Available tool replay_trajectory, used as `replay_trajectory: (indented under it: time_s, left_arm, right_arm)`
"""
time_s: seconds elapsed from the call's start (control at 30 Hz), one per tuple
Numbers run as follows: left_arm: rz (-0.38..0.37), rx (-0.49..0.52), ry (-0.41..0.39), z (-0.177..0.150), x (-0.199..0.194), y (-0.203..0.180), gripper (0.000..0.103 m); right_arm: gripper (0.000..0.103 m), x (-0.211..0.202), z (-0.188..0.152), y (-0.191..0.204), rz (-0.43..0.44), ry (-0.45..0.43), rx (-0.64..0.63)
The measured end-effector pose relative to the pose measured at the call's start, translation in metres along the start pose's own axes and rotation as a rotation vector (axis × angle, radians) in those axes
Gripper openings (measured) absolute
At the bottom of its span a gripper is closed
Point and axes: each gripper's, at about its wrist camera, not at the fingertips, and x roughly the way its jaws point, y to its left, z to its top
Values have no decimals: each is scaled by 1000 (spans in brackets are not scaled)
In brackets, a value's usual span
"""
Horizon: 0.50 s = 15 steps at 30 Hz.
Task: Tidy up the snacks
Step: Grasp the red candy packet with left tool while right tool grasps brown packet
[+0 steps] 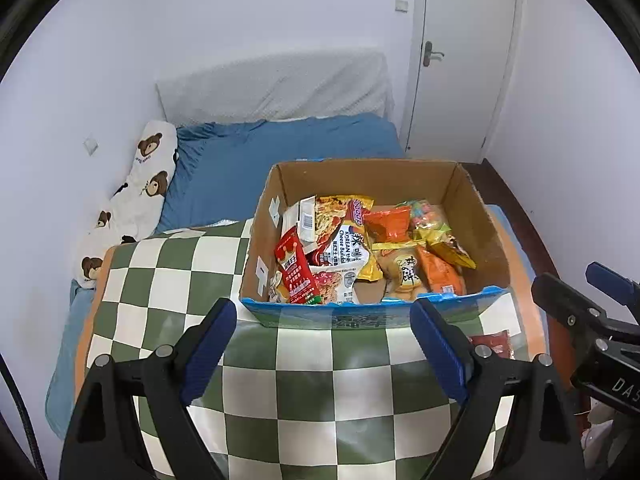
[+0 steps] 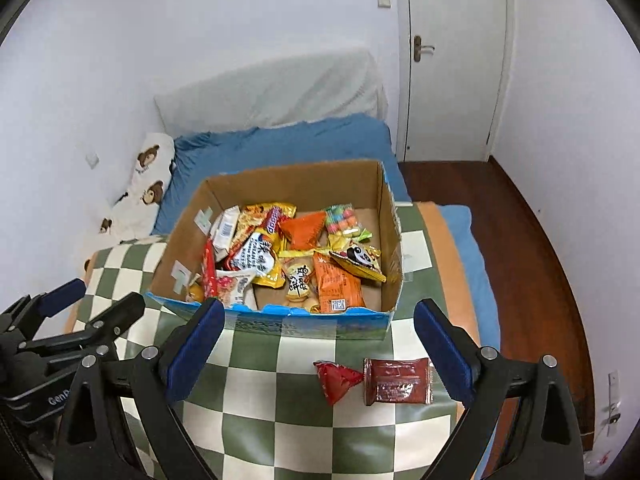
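A cardboard box with a blue front rim stands on the green and white checked cloth. Several snack packets fill it, among them a red packet, an orange packet and a panda packet. Outside the box, on the cloth, lie a small red wrapper and a dark red packet. My left gripper hangs open above the cloth in front of the box, holding nothing. My right gripper is open too, above the two loose packets, with nothing between its pads.
A bed with a blue sheet and a bear-print pillow lies behind the box. A white door is at the back right. Dark wooden floor runs along the right side. Each gripper shows at the edge of the other's view.
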Motion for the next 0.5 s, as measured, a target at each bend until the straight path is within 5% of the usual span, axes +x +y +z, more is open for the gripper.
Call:
replay_trajectory:
  time_s: [0.27,0.5]
  left_arm:
    - [8,-9,-8,-7,-12,-7,89]
    - [-25,2,91,-20,22,-33,89]
  right_arm:
    - [98,-14,-12,-7,30,-5,34]
    - [98,4,-34,-68,61,49,209]
